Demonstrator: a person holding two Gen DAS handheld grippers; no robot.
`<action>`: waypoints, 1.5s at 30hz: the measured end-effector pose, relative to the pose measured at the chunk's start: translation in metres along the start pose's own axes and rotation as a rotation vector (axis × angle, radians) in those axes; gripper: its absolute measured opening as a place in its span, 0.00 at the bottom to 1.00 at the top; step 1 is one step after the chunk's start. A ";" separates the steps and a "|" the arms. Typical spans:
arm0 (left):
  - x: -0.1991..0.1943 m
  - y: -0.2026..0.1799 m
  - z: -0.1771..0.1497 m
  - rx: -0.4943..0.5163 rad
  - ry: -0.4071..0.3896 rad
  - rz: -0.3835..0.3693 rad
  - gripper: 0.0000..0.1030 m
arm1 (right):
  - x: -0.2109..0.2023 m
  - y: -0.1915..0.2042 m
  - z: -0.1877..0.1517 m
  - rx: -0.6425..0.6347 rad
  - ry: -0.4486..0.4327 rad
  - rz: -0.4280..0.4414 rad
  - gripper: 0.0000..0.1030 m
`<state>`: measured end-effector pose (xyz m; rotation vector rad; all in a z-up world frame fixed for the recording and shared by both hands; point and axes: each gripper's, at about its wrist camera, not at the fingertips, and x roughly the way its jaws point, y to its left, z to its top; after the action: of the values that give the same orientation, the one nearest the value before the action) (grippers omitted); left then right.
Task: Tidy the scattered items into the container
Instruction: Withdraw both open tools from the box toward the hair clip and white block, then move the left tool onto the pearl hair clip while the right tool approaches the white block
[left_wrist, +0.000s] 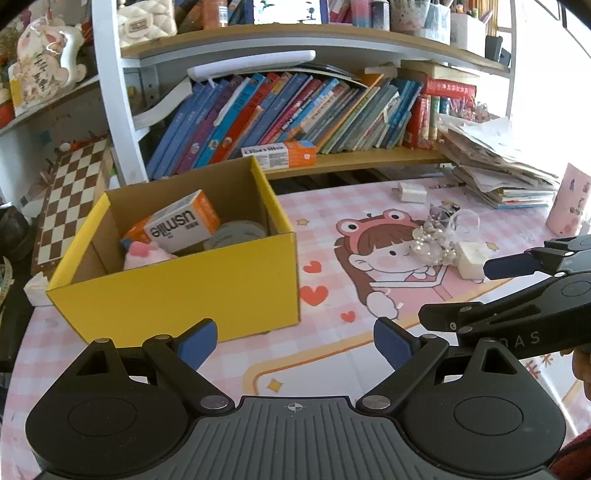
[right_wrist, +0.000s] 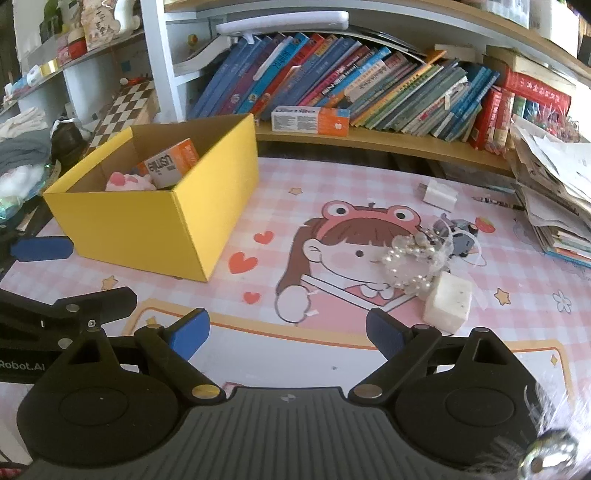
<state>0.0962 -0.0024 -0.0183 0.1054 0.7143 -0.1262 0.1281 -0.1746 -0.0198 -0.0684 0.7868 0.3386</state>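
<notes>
A yellow cardboard box (left_wrist: 177, 288) (right_wrist: 155, 218) stands on the pink cartoon mat and holds an orange-white usmile carton (left_wrist: 181, 221) (right_wrist: 168, 166), a pink plush (left_wrist: 146, 254) (right_wrist: 129, 181) and a grey round item (left_wrist: 236, 232). On the mat lie a pearl bead bundle (left_wrist: 430, 243) (right_wrist: 410, 262), a white block (left_wrist: 471, 260) (right_wrist: 448, 302) and a white charger plug (left_wrist: 412, 192) (right_wrist: 439, 194). My left gripper (left_wrist: 295, 343) is open before the box. My right gripper (right_wrist: 288, 332) is open, short of the white block.
A low shelf of leaning books (left_wrist: 295, 114) with another usmile carton (left_wrist: 279, 155) runs behind. A paper stack (left_wrist: 498, 162) and a pink cup (left_wrist: 569, 199) stand on the right. A checkerboard (left_wrist: 70, 199) leans on the left. A small dark trinket (right_wrist: 461, 236) lies by the beads.
</notes>
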 end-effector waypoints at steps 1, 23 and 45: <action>0.001 -0.003 0.001 0.001 0.003 0.003 0.91 | 0.000 -0.004 0.000 0.001 0.000 0.003 0.90; 0.014 -0.074 0.009 0.032 0.029 0.023 0.91 | -0.008 -0.088 -0.015 0.050 -0.022 -0.061 0.88; 0.041 -0.100 0.050 0.095 -0.036 0.027 0.91 | 0.008 -0.131 -0.010 0.085 -0.022 -0.098 0.85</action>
<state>0.1438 -0.1114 -0.0130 0.2026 0.6703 -0.1357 0.1684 -0.2984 -0.0411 -0.0232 0.7721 0.2121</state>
